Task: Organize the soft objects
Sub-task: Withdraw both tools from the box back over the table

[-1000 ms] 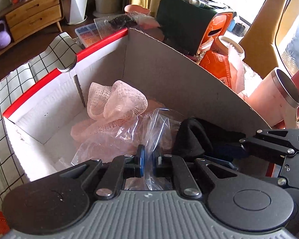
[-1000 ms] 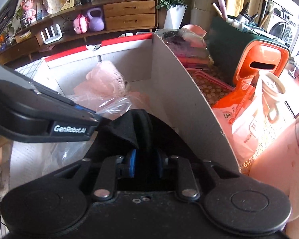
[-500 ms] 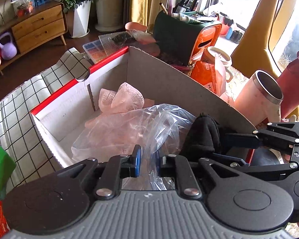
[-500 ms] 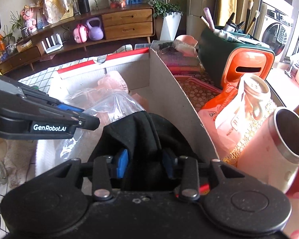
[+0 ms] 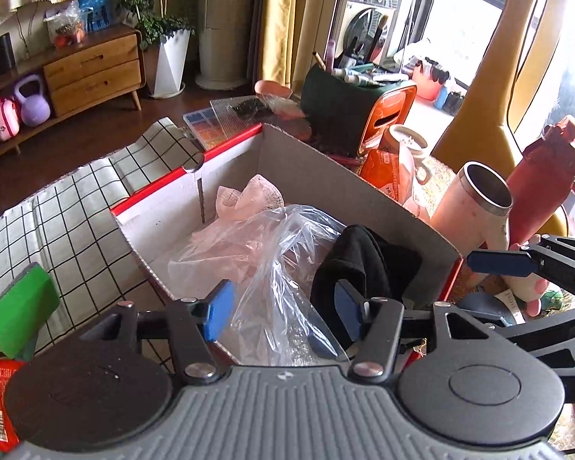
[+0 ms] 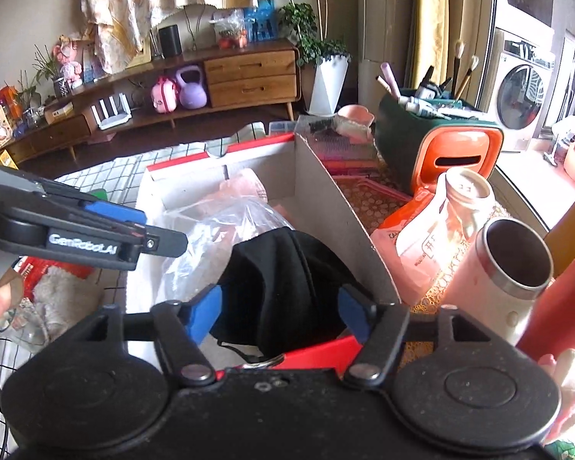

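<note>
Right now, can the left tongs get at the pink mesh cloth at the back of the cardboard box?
Probably not directly. The left tongs are opening just above the crumpled clear plastic bag, which lies between them and the pink mesh cloth deeper in the cardboard box.

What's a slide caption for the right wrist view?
Right gripper opening its fingers around a black cloth lying beside a clear plastic bag in the cardboard box.
</note>
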The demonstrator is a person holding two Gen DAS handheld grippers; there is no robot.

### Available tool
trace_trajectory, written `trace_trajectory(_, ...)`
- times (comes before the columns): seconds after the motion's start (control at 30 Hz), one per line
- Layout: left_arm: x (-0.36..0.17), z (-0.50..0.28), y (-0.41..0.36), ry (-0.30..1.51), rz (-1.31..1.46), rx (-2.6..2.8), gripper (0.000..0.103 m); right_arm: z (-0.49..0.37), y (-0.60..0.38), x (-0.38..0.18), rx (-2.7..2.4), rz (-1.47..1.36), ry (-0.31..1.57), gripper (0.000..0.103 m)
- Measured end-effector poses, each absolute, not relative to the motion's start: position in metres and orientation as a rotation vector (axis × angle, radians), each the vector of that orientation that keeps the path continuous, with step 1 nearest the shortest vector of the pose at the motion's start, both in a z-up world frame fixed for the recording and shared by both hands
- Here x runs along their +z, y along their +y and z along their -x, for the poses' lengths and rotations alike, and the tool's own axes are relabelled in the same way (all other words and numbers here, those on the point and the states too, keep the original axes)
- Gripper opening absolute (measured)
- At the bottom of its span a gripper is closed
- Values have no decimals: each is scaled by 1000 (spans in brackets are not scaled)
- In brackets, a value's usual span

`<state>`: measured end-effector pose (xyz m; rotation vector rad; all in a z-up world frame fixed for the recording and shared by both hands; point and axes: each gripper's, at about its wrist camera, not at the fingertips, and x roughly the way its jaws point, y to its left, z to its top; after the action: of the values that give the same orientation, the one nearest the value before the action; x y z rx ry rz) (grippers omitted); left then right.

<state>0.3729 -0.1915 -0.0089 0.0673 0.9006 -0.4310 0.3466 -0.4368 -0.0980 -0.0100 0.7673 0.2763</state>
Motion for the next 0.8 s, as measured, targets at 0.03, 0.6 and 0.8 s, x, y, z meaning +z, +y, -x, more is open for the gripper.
trace_trajectory(0.03, -6, -368, -188, 897, -66, -431, 58, -342, -436, -96, 276, 10, 757, 72)
trace_trajectory(0.6, 37, -279, -131, 827, -44, -451, 74, -277, -409, -59, 345, -18, 673, 96)
trace_trajectory(0.8, 49, -244, -108, 791, -45, -455, 80, -251, -391, -46, 391, -17, 645, 102)
